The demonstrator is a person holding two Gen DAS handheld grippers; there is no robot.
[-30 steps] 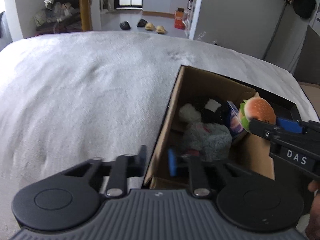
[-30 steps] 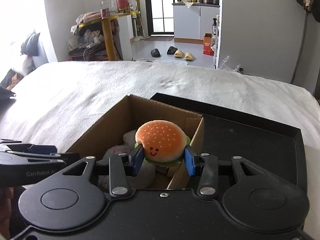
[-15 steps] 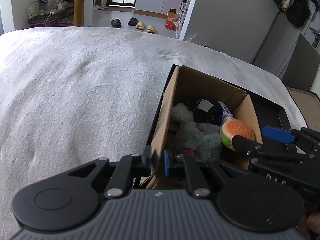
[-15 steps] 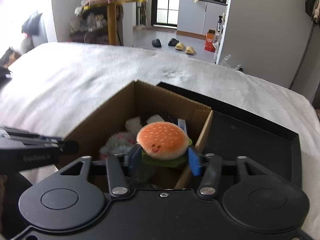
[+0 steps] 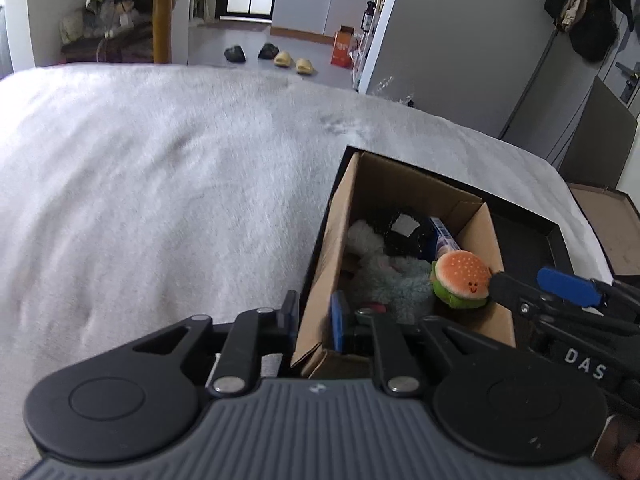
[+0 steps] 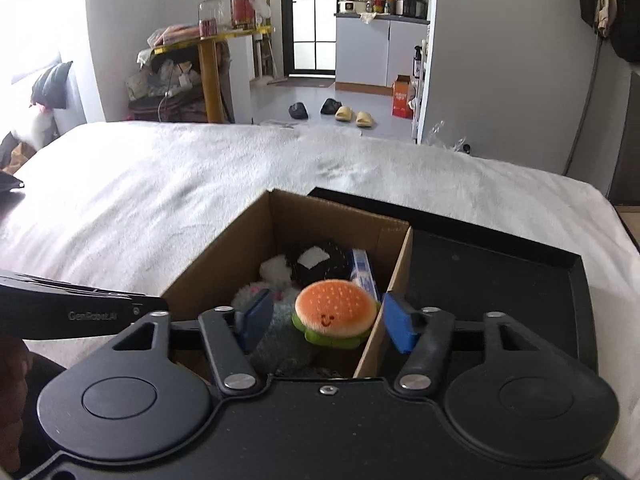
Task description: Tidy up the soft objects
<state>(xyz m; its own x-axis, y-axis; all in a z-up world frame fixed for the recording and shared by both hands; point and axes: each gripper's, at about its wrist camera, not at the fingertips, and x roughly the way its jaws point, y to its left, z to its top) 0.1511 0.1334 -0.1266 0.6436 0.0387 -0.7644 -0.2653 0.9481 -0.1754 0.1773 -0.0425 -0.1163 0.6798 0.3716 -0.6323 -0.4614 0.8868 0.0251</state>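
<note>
The right hand-held gripper (image 6: 328, 322) has its blue pads spread wide, clear of the burger plush (image 6: 336, 313), which sits between them atop a grey plush (image 6: 280, 344) inside the cardboard box (image 6: 240, 248). The left hand-held gripper (image 5: 314, 316) is clamped on the box's near wall, one pad outside, one inside. The box stands on a white bed (image 6: 160, 184), with a black tray (image 6: 500, 280) to the right gripper's right.

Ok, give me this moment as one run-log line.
right gripper: open, pads clear of burger plush | burger plush: in cardboard box on grey plush | left gripper: pads straddling box's left wall
</note>
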